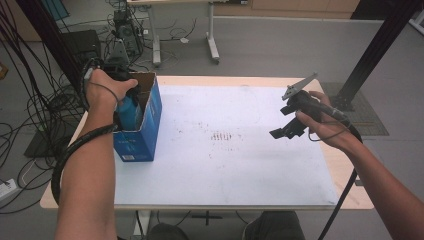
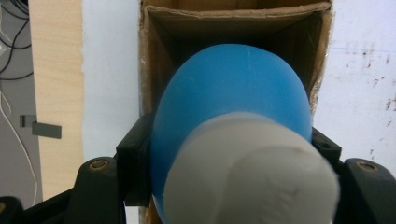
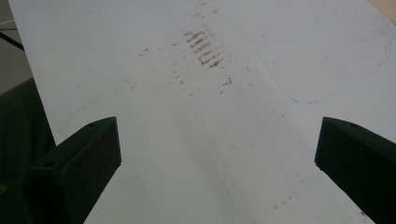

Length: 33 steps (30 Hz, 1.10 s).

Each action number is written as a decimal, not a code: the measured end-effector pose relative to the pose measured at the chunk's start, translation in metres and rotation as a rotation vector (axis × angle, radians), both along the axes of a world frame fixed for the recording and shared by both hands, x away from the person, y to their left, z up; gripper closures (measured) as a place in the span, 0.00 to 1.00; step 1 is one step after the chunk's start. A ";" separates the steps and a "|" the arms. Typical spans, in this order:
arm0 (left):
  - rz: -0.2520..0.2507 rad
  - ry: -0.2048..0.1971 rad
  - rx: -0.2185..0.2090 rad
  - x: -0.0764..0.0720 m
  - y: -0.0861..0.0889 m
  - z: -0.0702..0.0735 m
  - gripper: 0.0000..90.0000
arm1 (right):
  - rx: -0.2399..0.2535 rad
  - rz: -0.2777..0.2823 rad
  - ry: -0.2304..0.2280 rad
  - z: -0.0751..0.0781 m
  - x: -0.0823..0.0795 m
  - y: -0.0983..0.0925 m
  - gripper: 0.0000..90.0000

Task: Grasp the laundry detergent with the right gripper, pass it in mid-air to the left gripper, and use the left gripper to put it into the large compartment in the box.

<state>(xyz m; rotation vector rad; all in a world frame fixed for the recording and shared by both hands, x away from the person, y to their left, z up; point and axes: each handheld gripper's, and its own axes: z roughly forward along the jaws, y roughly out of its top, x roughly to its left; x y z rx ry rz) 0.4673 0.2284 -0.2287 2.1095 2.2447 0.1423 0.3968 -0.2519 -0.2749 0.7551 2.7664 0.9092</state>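
A blue bottle (image 2: 229, 88) with a white cap (image 2: 252, 172) is held between the jaws of my left gripper (image 2: 231, 158), which is shut on it. The bottle (image 1: 129, 111) hangs partway down in the open top of a blue cardboard box (image 1: 142, 135) at the table's left side. Its lower end is hidden inside the brown box interior (image 2: 233, 23). My right gripper (image 1: 284, 131) is held above the right part of the table, open, with nothing between its jaws. In the right gripper view its fingers (image 3: 79, 163) stand wide apart over the white mat (image 3: 210, 121).
A white mat (image 1: 225, 150) with brown smudges (image 1: 222, 136) covers most of the wooden table (image 1: 345, 170). Cables and equipment (image 1: 120, 30) lie on the floor beyond the far edge. A black post (image 1: 372, 55) rises at the right rear.
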 end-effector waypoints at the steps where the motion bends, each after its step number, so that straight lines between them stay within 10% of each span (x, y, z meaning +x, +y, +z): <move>1: -0.002 0.002 0.000 0.000 0.000 -0.002 0.40 | 0.000 0.001 0.001 0.000 0.000 0.000 0.00; 20: -0.030 0.051 0.014 0.004 -0.002 -0.042 0.40 | -0.013 0.002 0.018 -0.008 0.003 0.003 0.00; 33: -0.034 0.045 0.013 0.003 -0.002 -0.044 0.40 | -0.013 0.012 0.018 -0.010 0.005 0.008 0.00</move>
